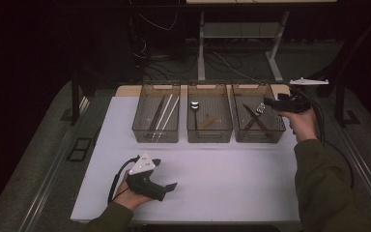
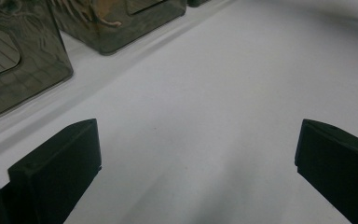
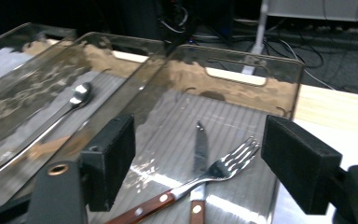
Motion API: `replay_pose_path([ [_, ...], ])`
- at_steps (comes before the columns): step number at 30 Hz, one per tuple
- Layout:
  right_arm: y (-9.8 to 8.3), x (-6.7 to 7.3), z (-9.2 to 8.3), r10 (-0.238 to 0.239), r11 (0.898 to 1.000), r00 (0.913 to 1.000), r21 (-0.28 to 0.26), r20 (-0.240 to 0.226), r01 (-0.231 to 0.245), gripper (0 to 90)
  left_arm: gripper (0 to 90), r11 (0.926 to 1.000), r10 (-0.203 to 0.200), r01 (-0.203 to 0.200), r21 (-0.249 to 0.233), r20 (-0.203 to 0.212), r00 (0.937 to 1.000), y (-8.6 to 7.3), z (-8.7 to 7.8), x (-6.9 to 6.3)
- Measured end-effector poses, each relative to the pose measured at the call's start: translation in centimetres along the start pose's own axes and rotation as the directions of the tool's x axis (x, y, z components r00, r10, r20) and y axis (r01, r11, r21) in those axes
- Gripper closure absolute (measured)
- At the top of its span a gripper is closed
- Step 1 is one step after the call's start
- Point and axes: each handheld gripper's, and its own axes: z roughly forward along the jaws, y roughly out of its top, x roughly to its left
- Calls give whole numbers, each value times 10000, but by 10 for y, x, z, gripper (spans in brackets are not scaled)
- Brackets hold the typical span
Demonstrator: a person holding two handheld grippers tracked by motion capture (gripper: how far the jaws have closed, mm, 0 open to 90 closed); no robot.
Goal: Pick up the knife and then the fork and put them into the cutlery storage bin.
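Three smoky clear bins sit in a row at the table's (image 1: 222, 183) far edge. Left gripper (image 1: 170, 186) rests low on the white surface, near side, jaws spread wide, nothing between them. Left bin (image 1: 156, 112) holds chopsticks, middle bin (image 1: 209, 113) a spoon (image 1: 194, 105). Right bin (image 1: 257, 112) holds a fork (image 3: 214, 173) lying across a knife (image 3: 199, 154), both wood-handled. Right gripper (image 1: 269, 102) hovers over that bin's right rim, jaws apart, fork lying free below.

Fork (image 3: 223, 168) crosses knife (image 3: 199, 149) in the right bin (image 1: 258, 131); spoon (image 3: 77, 98) in the middle bin (image 1: 209, 131).
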Motion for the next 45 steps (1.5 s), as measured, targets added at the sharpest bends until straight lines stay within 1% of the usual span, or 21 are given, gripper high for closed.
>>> replay_pose_path([
  [4,-2,10,-10,-320,9995,9986,9,-425,321,213,0,9998,42,-41,176,-56,10000,0,-1,3],
  [6,-4,15,-15,-455,9990,9974,-37,-555,454,191,0,9998,16,-15,194,-50,10000,0,-2,6],
  [8,-6,19,-18,-598,9982,9959,34,-678,602,170,0,9998,-41,42,197,-49,10000,0,-2,6],
  [10,-10,24,-22,-713,9973,9934,99,-893,725,168,0,9998,-38,39,199,-38,10000,0,-2,6],
  [11,-12,26,-23,-821,9965,9923,69,-922,831,147,0,9998,-32,33,202,-20,10000,0,-2,6],
  [12,-14,28,-25,-904,9958,9915,61,-939,914,144,0,9997,6,-6,232,-12,10000,-1,-2,6],
  [16,-24,36,-34,-1023,9947,9873,-9,-1217,1030,144,0,9994,65,-67,335,59,10000,-1,-2,6],
  [18,-30,41,-38,-1125,9935,9856,46,-1262,1140,144,0,9995,36,-37,319,52,10000,-1,-2,5],
  [24,-49,56,-51,-1424,9897,9767,-90,-1604,1428,144,0,9993,64,-67,373,82,9999,-1,-2,4],
  [28,-62,65,-59,-1461,9893,9704,-309,-1921,1428,135,0,9992,91,-95,392,122,9999,-1,-2,4],
  [30,-70,69,-62,-1384,9904,9683,-321,-2081,1346,135,0,9993,83,-88,370,132,9999,-1,-1,3],
  [32,-77,74,-64,-1417,9899,9671,-337,-2113,1377,129,0,9993,89,-94,367,136,9999,-1,-2,3],
  [33,-82,77,-64,-1406,9900,9691,-396,-2028,1354,123,0,9993,93,-98,357,136,9999,-1,-2,3],
  [36,-96,82,-65,-1462,9890,9711,-504,-1889,1391,123,0,9995,73,-78,316,152,9999,-1,-2,2],
  [38,-104,84,-66,-1422,9898,9698,-386,-1981,1373,123,0,9994,83,-89,321,176,9998,-1,-2,2],
  [40,-112,87,-66,-1514,9885,9676,-242,-2019,1496,123,0,9994,88,-94,323,186,9998,-1,-2,2],
  [43,-123,91,-67,-1639,9863,9648,-175,-2057,1638,123,0,9995,77,-83,298,185,9998,-1,-2,2],
  [45,-130,93,-68,-1563,9876,9656,-167,-2077,1563,123,0,9996,76,-81,285,192,9998,-1,-2,2],
])
